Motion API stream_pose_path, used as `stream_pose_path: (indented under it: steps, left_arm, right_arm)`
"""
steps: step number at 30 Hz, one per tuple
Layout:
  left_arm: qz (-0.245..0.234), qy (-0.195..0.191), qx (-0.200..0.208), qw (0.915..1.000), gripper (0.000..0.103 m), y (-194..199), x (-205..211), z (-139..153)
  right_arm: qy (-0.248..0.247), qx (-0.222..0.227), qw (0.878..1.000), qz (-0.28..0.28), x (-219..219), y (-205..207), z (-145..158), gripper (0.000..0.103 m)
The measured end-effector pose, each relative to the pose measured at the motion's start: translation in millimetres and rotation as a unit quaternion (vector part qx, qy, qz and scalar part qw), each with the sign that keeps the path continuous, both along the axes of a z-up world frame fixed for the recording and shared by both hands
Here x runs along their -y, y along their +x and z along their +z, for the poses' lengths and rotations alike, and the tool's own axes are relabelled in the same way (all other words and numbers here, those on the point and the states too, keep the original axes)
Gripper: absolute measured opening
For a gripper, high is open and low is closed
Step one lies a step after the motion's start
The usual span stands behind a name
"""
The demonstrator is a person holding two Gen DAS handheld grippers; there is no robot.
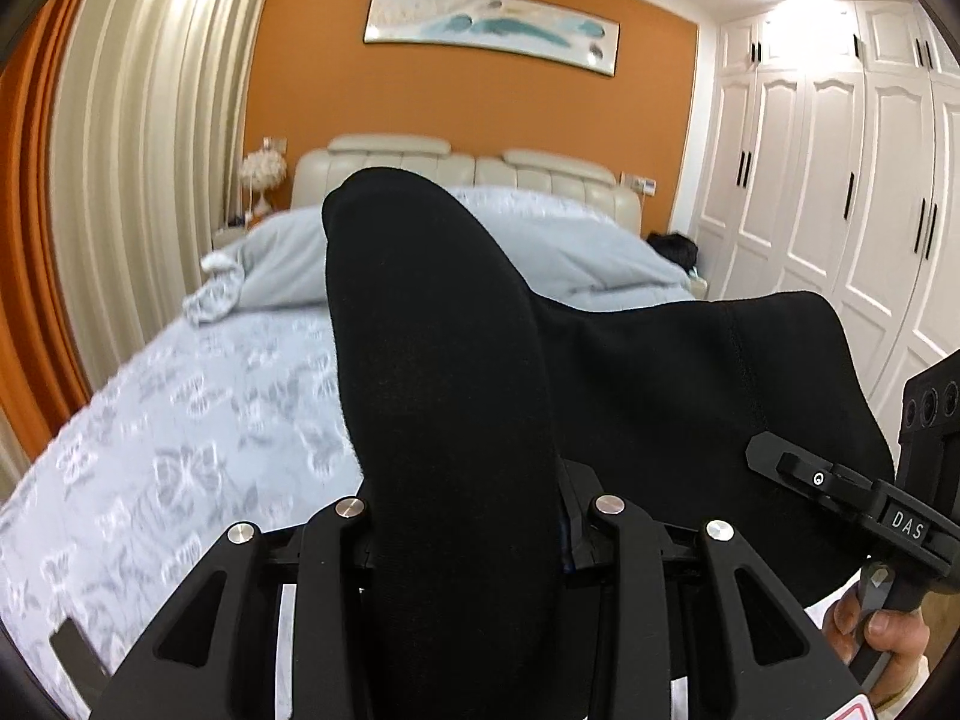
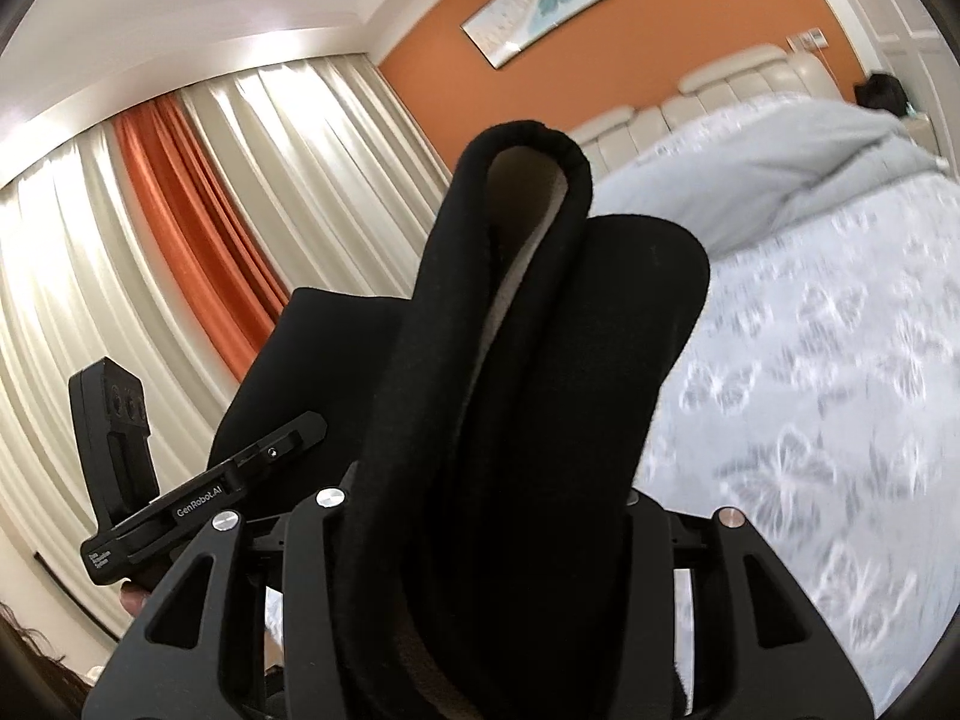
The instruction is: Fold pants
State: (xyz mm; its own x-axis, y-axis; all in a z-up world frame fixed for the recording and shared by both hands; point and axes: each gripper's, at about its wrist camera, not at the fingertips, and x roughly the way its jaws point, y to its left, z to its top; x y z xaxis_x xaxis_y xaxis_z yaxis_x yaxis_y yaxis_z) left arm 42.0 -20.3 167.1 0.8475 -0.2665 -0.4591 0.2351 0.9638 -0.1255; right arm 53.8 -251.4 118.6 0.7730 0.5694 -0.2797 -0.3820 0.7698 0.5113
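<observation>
Two grippers, each clamped on black pants. Left gripper (image 1: 468, 516): jaws drawn in tight against a thick fold of the pants (image 1: 444, 360), fingertips buried under the cloth at lower centre of the left wrist view. Fabric rising from the jaws as a tall rounded column to mid-frame, then spreading right as a broad sheet toward the right gripper (image 1: 840, 486) at the lower right edge, with a hand (image 1: 870, 630) below it.

Right gripper (image 2: 480, 510): jaws likewise closed on a doubled band of the pants (image 2: 516, 360), pale lining visible inside the loop at upper centre of the right wrist view. Left gripper (image 2: 240, 480) visible at lower left, touching the same cloth.

Pants held aloft above the bed (image 1: 180, 432), which carries a pale blue floral cover. Curtains (image 2: 180, 240) at left, wardrobe (image 1: 840, 180) at right.
</observation>
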Motion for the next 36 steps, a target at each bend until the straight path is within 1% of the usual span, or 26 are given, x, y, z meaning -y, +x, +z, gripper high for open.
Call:
stream_pose_path:
  steps: [3,6,14,19,25,31,34,36]
  left_arm:
    - [0.009,0.004,0.017,0.9998,0.033,15.6,0.5,10.1]
    - [0.018,0.010,0.021,0.9996,0.033,36.5,3.3,12.4]
    - [0.040,0.026,0.023,0.9986,0.034,95.6,14.4,-5.3]
    - [0.041,0.035,0.012,0.9984,0.035,128.6,19.4,-23.3]
    - [0.039,0.050,-0.003,0.9980,0.035,162.9,30.2,-53.2]
    - [0.035,0.053,-0.037,0.9973,0.035,194.3,36.9,-93.2]
    - [0.034,0.056,-0.053,0.9964,0.036,209.0,40.8,-118.0]
    - [0.030,0.050,-0.070,0.9959,0.036,221.1,41.5,-138.1]
  right_arm:
    - [-0.004,0.013,1.000,0.000,-2.1,12.3,9.7,0.043]
    - [-0.006,0.018,1.000,-0.005,-1.0,32.0,13.6,0.043]
    - [-0.006,0.014,1.000,-0.019,7.6,89.3,4.0,0.043]
    - [-0.001,-0.003,1.000,-0.026,15.2,120.7,-19.8,0.043]
    - [0.009,-0.034,0.999,-0.035,27.0,152.7,-55.6,0.043]
    - [0.007,-0.068,0.997,-0.043,36.5,178.6,-97.0,0.043]
    - [0.004,-0.086,0.995,-0.045,40.8,192.0,-121.5,0.044]
    - [0.005,-0.100,0.994,-0.047,44.2,201.0,-140.6,0.045]
